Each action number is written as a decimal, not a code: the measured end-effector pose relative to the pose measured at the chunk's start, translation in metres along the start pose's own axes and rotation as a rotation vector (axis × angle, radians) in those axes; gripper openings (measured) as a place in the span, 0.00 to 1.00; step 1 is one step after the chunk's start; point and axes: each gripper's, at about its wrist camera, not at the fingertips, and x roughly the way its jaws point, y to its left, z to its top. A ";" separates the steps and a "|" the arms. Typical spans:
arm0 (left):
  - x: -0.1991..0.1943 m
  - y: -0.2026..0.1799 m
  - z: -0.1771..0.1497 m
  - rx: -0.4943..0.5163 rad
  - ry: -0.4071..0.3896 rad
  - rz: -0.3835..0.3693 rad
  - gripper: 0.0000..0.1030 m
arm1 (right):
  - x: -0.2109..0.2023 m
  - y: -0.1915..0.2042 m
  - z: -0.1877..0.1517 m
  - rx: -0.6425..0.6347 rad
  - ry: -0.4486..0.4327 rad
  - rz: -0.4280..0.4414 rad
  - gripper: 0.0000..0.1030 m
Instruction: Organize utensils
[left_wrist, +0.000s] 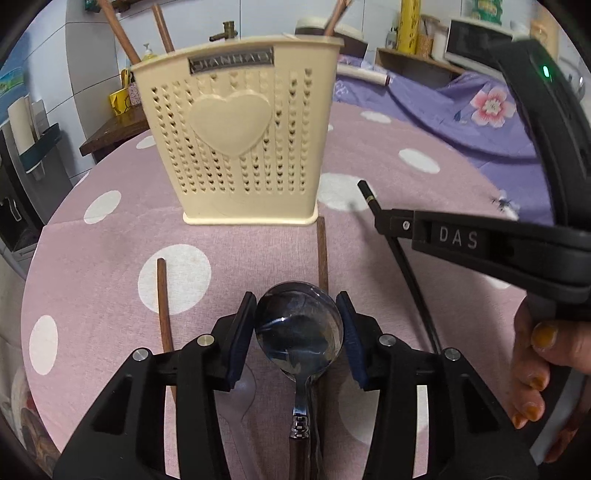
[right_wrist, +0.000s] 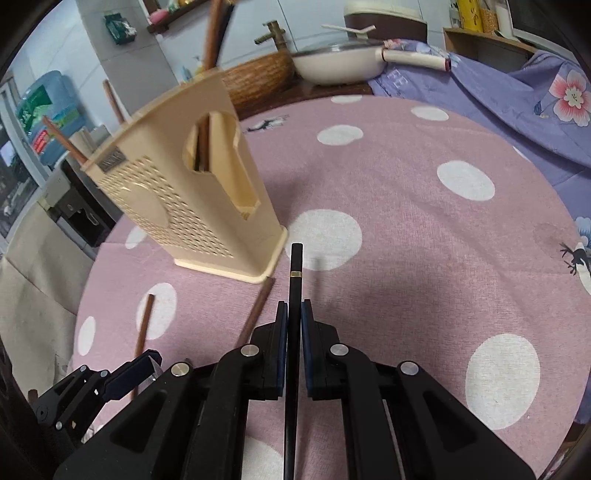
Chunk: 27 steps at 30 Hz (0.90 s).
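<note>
- The left gripper (left_wrist: 299, 325) has its jaws partly open around the bowl of a metal spoon (left_wrist: 299, 326); both blue pads sit right against the bowl's rim, so it has the spoon in its grasp.
- The spoon is shiny steel with a round bowl, a narrow neck and a dark handle that runs back under the gripper.
- The right gripper (right_wrist: 294, 314) is closed tight on a black chopstick (right_wrist: 294, 280), which has a thin gold ring near its square end.
- A cream plastic utensil holder (left_wrist: 240, 140) stands upright on the pink dotted tablecloth (right_wrist: 406, 221), pierced with small heart-shaped holes and with a big raised heart on the front.
- Brown wooden chopsticks (left_wrist: 122, 33) stand inside the holder.
- Two more brown chopsticks (left_wrist: 164, 306) lie flat on the cloth in front of the holder, one touching its base.
</note>
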 end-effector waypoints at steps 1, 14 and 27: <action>-0.007 0.003 0.001 -0.011 -0.017 -0.017 0.44 | -0.007 0.001 0.000 -0.007 -0.019 0.013 0.07; -0.078 0.030 0.004 -0.095 -0.159 -0.099 0.43 | -0.086 0.027 -0.003 -0.095 -0.200 0.138 0.07; -0.113 0.037 0.011 -0.116 -0.252 -0.115 0.42 | -0.126 0.043 -0.002 -0.146 -0.285 0.182 0.07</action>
